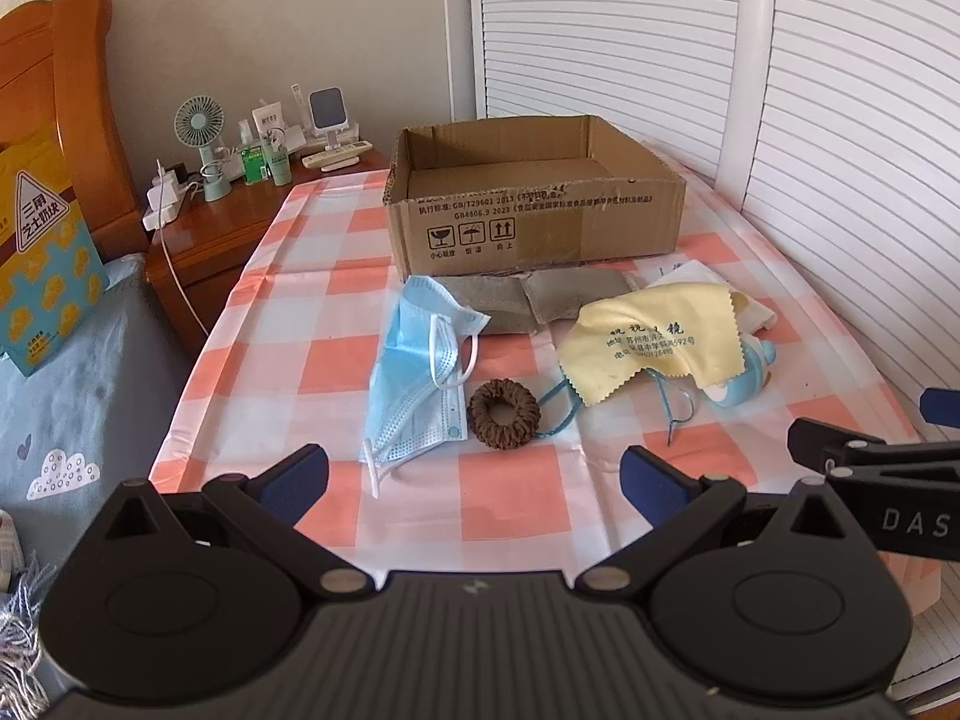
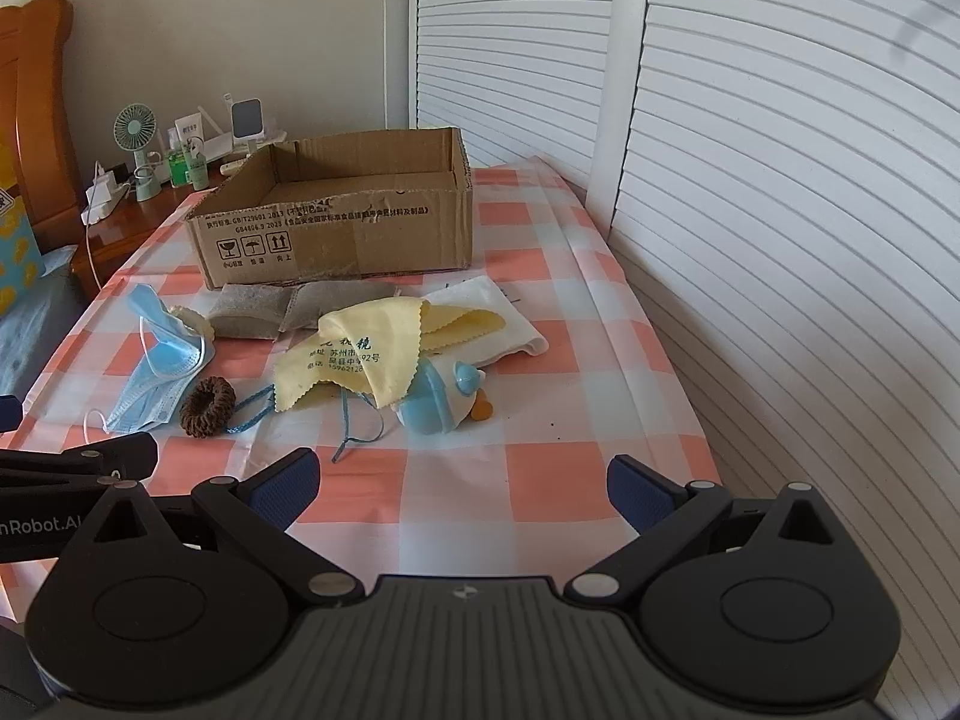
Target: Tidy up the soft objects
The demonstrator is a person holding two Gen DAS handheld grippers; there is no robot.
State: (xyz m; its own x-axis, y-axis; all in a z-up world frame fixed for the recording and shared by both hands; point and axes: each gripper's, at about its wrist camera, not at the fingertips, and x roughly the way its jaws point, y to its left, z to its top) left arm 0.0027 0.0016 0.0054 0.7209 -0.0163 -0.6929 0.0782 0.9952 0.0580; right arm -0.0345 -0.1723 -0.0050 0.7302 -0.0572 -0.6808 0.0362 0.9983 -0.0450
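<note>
An open cardboard box (image 1: 534, 222) (image 2: 336, 228) stands empty at the back of the checked table. In front of it lie a blue face mask (image 1: 414, 378) (image 2: 159, 372), a brown hair scrunchie (image 1: 503, 414) (image 2: 207, 407), a grey cloth (image 1: 540, 297) (image 2: 288, 309), a yellow lens cloth (image 1: 648, 348) (image 2: 354, 360), a white cloth (image 2: 498, 318) and a blue plush toy (image 1: 744, 381) (image 2: 438, 399) partly under the yellow cloth. My left gripper (image 1: 474, 480) is open and empty, short of the scrunchie. My right gripper (image 2: 462, 483) is open and empty, short of the toy.
The table wears a pink and white checked cloth (image 1: 312, 312) (image 2: 540, 420). White louvred doors (image 2: 780, 240) run along the right side. A wooden nightstand (image 1: 222, 210) with a fan, bottles and chargers stands at the back left. A bed (image 1: 72, 396) lies to the left.
</note>
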